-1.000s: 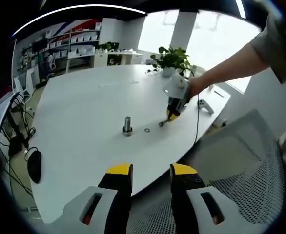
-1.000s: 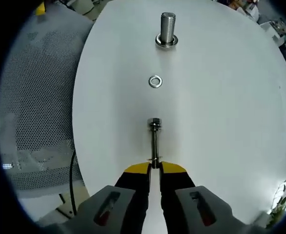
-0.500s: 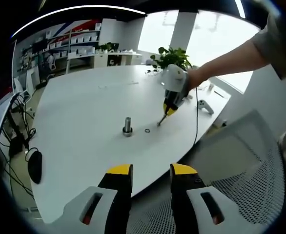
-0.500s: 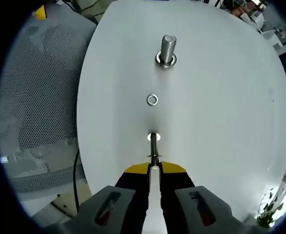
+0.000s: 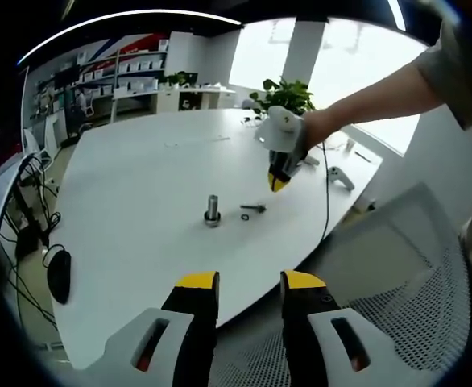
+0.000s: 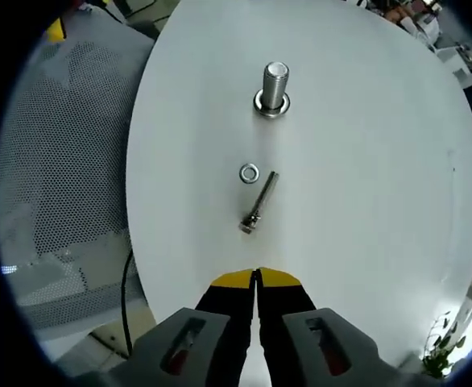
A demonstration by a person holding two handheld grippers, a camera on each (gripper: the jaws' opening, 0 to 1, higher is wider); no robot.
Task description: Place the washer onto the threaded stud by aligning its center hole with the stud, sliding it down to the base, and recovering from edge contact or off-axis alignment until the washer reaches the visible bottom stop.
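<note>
My right gripper (image 6: pixel 256 278) hangs above the white round table (image 6: pixel 365 210), yellow tips pressed together with nothing between them. From the left gripper view I see that same tool (image 5: pixel 277 182) in my hand (image 5: pixel 312 129), raised clear of the tabletop (image 5: pixel 139 210). My left gripper (image 5: pixel 250 284) sits low at the table's near edge, its jaws parted with a clear gap and empty, touching nothing.

Just ahead of my right tips lies the slim silver bolt (image 6: pixel 259 201), flat on the table. Its long axis runs diagonally in the right gripper view, the thicker head end toward my gripper and the plain end angled away toward the stud. In the left gripper view that bolt (image 5: pixel 253 208) lies roughly across the picture.

The small silver ring washer (image 6: pixel 250 172) lies flat on the table just beside the bolt's far end, whether touching it I cannot tell. It sits between the bolt and the upright silver threaded stud (image 6: pixel 273 83), apart from the stud. The stud stands vertical on its wider base collar, axis pointing straight up. In the left gripper view the washer (image 5: pixel 245 216) lies on the tabletop near the stud (image 5: pixel 213 207), not on it.
</note>
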